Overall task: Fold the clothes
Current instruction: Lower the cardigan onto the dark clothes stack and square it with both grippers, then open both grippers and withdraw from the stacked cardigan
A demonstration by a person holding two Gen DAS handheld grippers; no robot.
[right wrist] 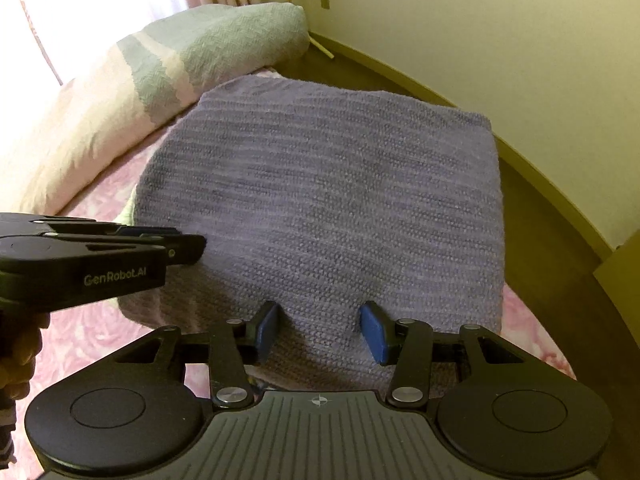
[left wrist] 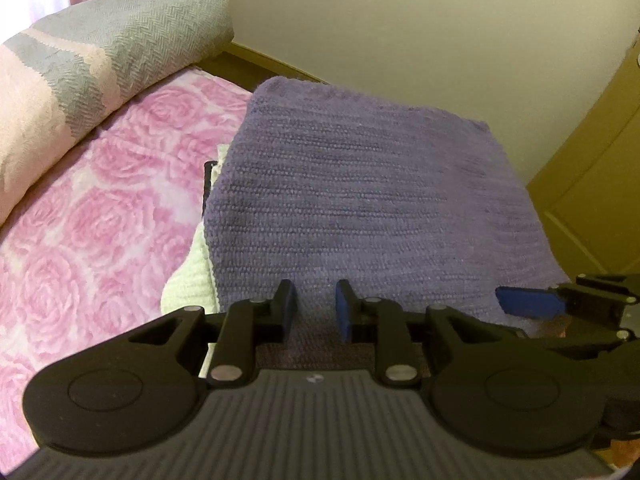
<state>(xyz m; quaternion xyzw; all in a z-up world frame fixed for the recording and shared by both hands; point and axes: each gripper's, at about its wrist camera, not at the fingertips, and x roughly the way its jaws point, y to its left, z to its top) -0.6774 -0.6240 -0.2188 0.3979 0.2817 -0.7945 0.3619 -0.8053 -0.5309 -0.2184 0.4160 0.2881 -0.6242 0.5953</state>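
A folded purple knitted garment (left wrist: 360, 200) lies flat on the bed, on top of a pale green piece (left wrist: 188, 280) that peeks out at its left edge. It also fills the right wrist view (right wrist: 332, 208). My left gripper (left wrist: 316, 312) is open, its blue pads apart over the garment's near edge, holding nothing. My right gripper (right wrist: 320, 332) is open over the near edge too, with fabric bulging between its pads. The right gripper shows at the right of the left wrist view (left wrist: 528, 300), and the left gripper at the left of the right wrist view (right wrist: 176, 244).
A pink rose-patterned bedspread (left wrist: 100, 220) covers the bed. A rolled grey and cream blanket (left wrist: 100, 68) lies at the far left. A cream wall (left wrist: 440, 32) and a wooden bed frame (right wrist: 540, 208) run behind and to the right, with a brown door (left wrist: 600, 200) at right.
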